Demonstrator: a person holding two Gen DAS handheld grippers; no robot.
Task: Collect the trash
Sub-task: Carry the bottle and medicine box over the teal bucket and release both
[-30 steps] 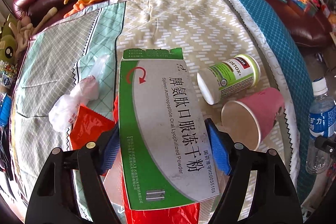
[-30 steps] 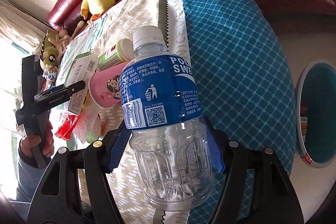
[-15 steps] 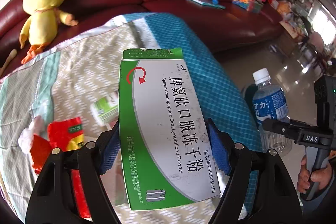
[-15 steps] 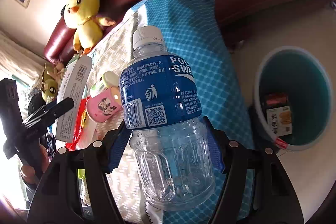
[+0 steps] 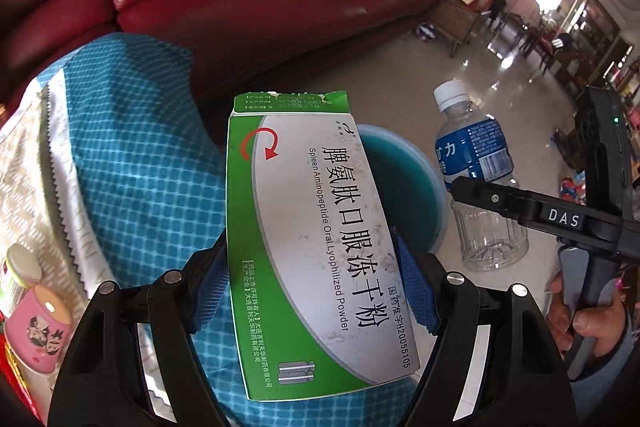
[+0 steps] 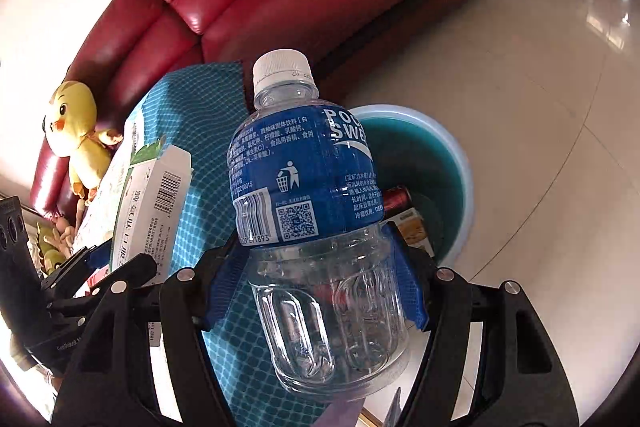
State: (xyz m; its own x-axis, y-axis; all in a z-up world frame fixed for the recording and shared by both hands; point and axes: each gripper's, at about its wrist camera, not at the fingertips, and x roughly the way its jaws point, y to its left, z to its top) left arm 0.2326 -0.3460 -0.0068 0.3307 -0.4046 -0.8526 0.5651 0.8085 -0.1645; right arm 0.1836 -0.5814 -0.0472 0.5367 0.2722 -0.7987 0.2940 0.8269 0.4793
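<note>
My left gripper (image 5: 316, 279) is shut on a green and silver medicine box (image 5: 316, 239), held in the air at the table's edge; the box also shows in the right wrist view (image 6: 148, 203). My right gripper (image 6: 316, 279) is shut on an empty clear bottle with a blue label (image 6: 316, 227), also seen in the left wrist view (image 5: 476, 179). A teal trash bin (image 6: 452, 163) stands on the floor just beyond both, partly hidden behind the box in the left wrist view (image 5: 412, 179). It holds a carton and a red can.
A table with a blue checked cloth (image 5: 132, 163) lies to the left. A pink paper cup (image 5: 36, 331) and a white supplement jar (image 5: 16, 279) lie on it. A red sofa (image 5: 240, 7) stands behind, with a yellow plush chick (image 6: 76, 135).
Both grippers have swung right, away from the table, with their loads. The trash bin has come to lie just ahead of the box and the bottle.
</note>
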